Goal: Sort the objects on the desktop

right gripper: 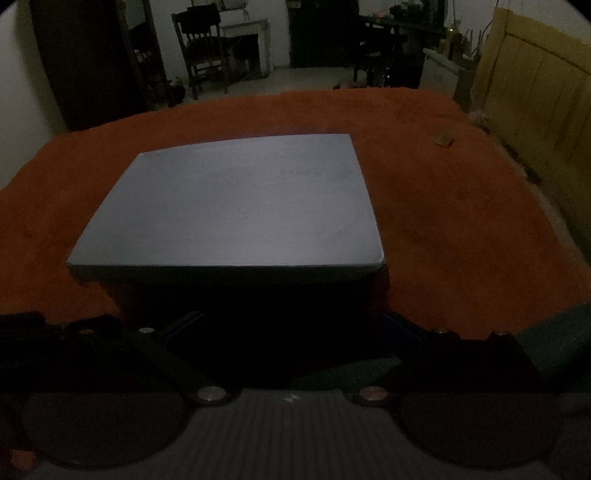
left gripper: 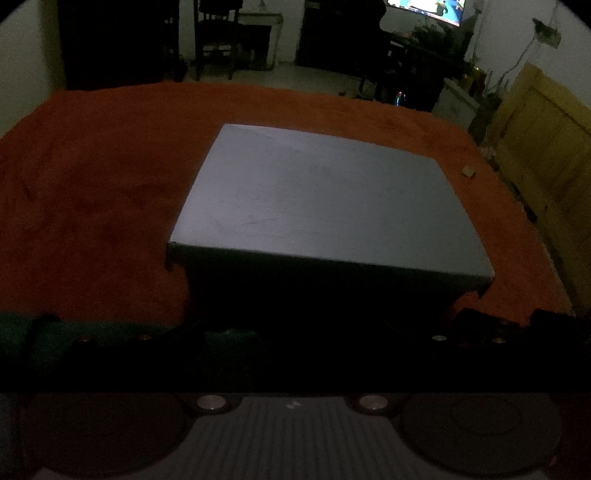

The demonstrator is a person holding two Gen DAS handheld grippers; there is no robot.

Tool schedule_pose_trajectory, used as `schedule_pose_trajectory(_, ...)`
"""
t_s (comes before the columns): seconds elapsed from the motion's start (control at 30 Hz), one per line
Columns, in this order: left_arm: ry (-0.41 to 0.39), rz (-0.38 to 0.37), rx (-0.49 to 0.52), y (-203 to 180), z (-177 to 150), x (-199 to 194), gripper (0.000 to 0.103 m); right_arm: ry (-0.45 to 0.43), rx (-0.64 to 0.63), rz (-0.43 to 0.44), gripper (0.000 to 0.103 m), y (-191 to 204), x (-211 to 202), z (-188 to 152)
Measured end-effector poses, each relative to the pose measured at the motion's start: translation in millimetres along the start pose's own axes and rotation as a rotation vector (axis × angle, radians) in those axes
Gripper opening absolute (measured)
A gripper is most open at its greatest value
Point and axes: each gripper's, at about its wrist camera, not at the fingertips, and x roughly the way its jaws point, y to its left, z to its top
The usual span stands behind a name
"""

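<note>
Nearest the lens in both views sits each claw's dark mount, lower frame; the fingers are lost in shadow, so I cannot tell whether the left claw (left gripper: 295, 332) or the right claw (right gripper: 295, 332) stands apart or together. Mid-frame, a grey box (left gripper: 325, 199) rests on the orange-covered table (left gripper: 92, 192), with its lid closed. Toward the upper right, well apart from the box, lies a small tan object (left gripper: 468, 171), likely the thing to sort. The gloom is probably the main risk: a reach could misjudge depth and knock the box or miss the small piece. Only the left view shows a lit screen (left gripper: 428, 9), upper right; only the right view shows a wooden chair (right gripper: 201, 48), upper left
</note>
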Motion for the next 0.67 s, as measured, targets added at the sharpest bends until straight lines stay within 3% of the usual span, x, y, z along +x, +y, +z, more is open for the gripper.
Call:
schedule_pose_trajectory(0.17, 0.009, 0.001, -0.009, 1.2, -0.9, 0.7, 0.102, -0.003, -0.015, -0.015, 0.103, -0.5, 0.3, -1.2)
schedule_pose_trajectory(0.23, 0.008, 0.017, -0.031, -21.4, -6.1, -4.7, 0.102, -0.003, -0.021, -0.018, 0.103, -0.9, 0.7, -1.6)
schedule_pose_trajectory(0.67, -0.001, 0.034, -0.013, -13.5, -6.2, -3.2, 0.102, 0.008, -0.026, -0.017, 0.103, -6.2, 2.5, -0.8)
